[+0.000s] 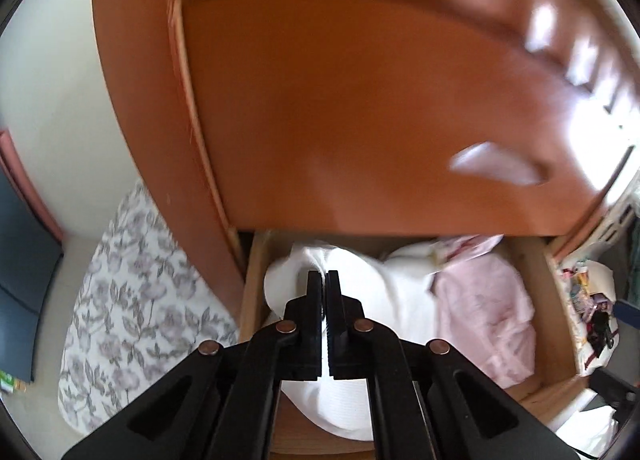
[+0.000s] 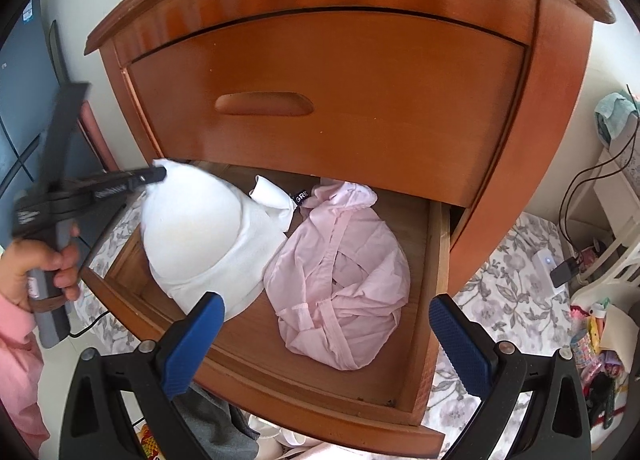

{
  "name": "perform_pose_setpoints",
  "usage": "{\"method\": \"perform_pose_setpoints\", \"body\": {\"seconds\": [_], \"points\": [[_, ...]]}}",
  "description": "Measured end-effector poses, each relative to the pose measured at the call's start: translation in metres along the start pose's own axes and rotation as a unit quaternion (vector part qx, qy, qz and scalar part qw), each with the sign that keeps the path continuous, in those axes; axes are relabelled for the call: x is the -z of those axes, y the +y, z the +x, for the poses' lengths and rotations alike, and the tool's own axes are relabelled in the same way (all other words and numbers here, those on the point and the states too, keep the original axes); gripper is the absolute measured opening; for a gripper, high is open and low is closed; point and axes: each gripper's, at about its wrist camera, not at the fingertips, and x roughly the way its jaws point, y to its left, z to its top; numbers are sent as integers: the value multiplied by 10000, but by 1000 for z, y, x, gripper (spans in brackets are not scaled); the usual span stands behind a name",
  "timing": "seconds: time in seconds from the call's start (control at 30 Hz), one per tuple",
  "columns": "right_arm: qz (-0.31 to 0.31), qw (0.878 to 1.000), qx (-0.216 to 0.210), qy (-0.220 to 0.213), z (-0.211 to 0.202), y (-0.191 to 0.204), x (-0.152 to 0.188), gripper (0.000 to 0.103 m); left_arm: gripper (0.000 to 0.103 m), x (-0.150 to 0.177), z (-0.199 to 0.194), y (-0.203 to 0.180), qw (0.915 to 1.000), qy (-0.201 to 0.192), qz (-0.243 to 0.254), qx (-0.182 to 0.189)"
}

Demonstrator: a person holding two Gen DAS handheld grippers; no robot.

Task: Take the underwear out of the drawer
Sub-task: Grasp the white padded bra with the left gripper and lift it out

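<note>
White cloth is pinched in the left gripper (image 1: 324, 280), whose black fingers (image 1: 314, 300) are squeezed tight together on the top edge of the white bra (image 2: 200, 236). From the right wrist view, that gripper's tip (image 2: 154, 175) bites the far left corner of the bra, and a hand (image 2: 44, 264) holds its grey handle. The bra's pinched corner is pulled up, while its rounded body lies in the left half of the open wooden drawer (image 2: 428, 300). Its long side runs from the far left corner toward the near front of the drawer. Just right of it, touching it, lies the pink underwear (image 2: 340, 284), a crumpled heap in the middle and right part of the drawer. The right gripper (image 2: 326, 334) is spread wide and holds nothing; its blue fingers (image 2: 192, 344) sit over the near front of the drawer, one by the bra's near edge and the other past the drawer's right side. Above the open drawer, the upper drawer front (image 2: 320, 99) is closed. A flowered rug (image 1: 132, 300) lies on the floor to the left.
</note>
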Motion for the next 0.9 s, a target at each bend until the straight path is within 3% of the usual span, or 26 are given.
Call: {"method": "perform_pose_setpoints", "body": {"seconds": [0.17,0.47,0.77,0.9], "points": [[58,9999,34,-95,-15,-2,-1,103,1,-6,-47,-22,9974,-613,361,115],[184,9989,121,-410,-52,-8,0,103,1,-17,-142,-54,9804,-1765,871,4],[218,9975,90,-672,-85,-3,5,103,1,-16,-218,-62,9625,-2473,1105,-145],[199,9967,66,-788,-98,2,7,103,1,-18,-236,-57,9591,-2593,1107,-236]]}}
